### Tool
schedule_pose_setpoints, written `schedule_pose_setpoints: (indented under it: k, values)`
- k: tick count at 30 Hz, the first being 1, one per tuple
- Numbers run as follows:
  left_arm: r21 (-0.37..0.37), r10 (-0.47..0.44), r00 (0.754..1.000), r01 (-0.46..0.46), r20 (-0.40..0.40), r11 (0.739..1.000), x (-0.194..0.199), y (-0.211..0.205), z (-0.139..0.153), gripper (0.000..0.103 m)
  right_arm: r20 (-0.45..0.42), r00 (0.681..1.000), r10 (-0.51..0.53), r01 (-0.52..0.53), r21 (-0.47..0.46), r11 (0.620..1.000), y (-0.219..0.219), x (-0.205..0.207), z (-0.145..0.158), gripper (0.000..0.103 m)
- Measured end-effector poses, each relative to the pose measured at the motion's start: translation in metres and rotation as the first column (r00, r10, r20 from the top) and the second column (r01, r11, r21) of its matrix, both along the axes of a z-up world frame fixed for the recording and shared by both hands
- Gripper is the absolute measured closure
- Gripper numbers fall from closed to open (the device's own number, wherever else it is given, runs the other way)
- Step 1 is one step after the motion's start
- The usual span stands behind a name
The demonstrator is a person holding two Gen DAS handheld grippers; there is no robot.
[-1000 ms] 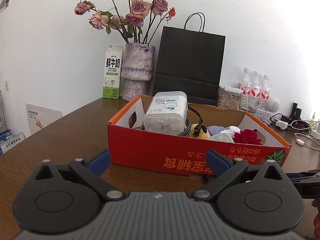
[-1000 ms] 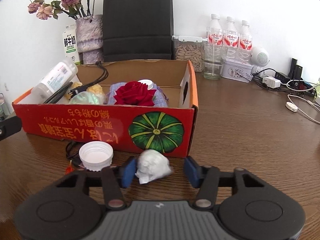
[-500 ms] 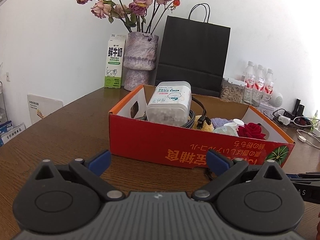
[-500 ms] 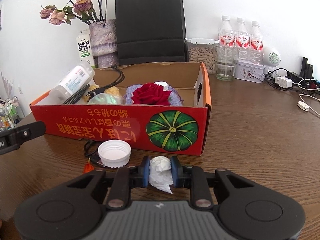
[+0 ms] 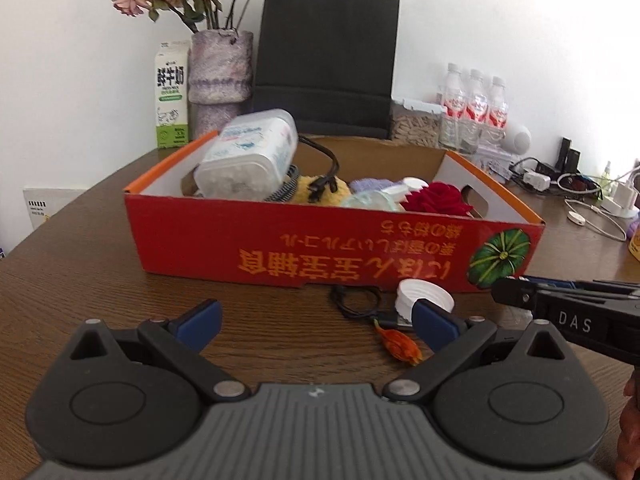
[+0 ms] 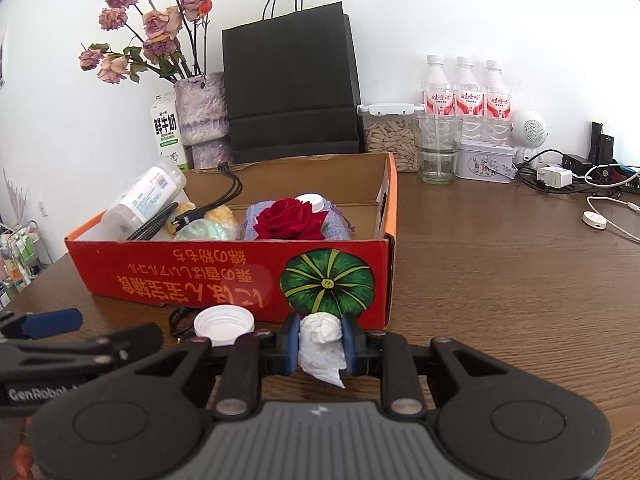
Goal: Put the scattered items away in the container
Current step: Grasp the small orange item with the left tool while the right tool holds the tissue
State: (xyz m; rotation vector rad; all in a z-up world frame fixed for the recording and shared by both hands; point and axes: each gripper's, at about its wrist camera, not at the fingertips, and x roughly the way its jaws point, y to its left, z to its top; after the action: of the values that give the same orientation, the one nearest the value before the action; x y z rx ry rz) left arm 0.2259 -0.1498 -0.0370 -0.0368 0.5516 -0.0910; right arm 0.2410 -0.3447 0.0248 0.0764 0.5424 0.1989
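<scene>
Crumpled tissue (image 6: pixel 322 344) is pinched between the blue pads of my right gripper (image 6: pixel 321 345), the jaws having just been closing onto it until both pads pressed its sides; a loose tail of it hangs below the pads, just above the wooden table (image 6: pixel 520 288). I judge the pick-up step complete and the carry into the container as the step in hand. The red cardboard box (image 6: pixel 224 276) stands just beyond the fingertips, its near wall facing me, so the next move calls for a lift clear of that wall, a short reach forward over the rim, and release above the free floor at the right end, beside the red rose (image 6: pixel 290 220). My left gripper (image 5: pixel 316 320) stands wide open with nothing between its pads, low over the table. Ahead of its right pad lie the remaining strays: a white bottle cap (image 5: pixel 425 300), a black cable loop (image 5: pixel 356 300) and a small orange dried flower (image 5: pixel 400 346), all close against the box front and near one another.
</scene>
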Motion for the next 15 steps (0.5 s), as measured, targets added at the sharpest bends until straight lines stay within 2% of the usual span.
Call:
schedule_pose_setpoints:
  k: [2,7,9,13,15]
  values:
    - [0.01,-0.007,1.0,0.007,-0.024,1.0,0.002,-0.009,-0.003,0.001,0.005,1.0,-0.002,0.002,0.0,1.0,-0.001,-0.001,0.001,0.082]
    - [0.008,-0.021,0.997,0.021,-0.08,1.0,0.011,-0.02,-0.009,0.012,0.014,1.0,0.001,0.0,-0.001,1.0,-0.003,-0.003,0.002,0.082]
    - [0.02,-0.021,0.995,0.023,-0.098,1.0,0.014,-0.022,-0.011,0.027,0.017,1.0,0.003,-0.003,-0.003,1.0,-0.003,-0.004,0.003,0.082]
    - [0.049,-0.031,0.995,0.035,-0.093,0.998,0.011,-0.027,-0.011,0.038,0.023,1.0,0.009,-0.009,-0.004,1.0,-0.003,-0.006,0.003,0.081]
    - [0.07,-0.039,0.995,0.045,-0.088,0.997,0.008,-0.029,-0.01,0.055,0.025,1.0,0.011,-0.011,-0.004,1.0,-0.003,-0.006,0.004,0.081]
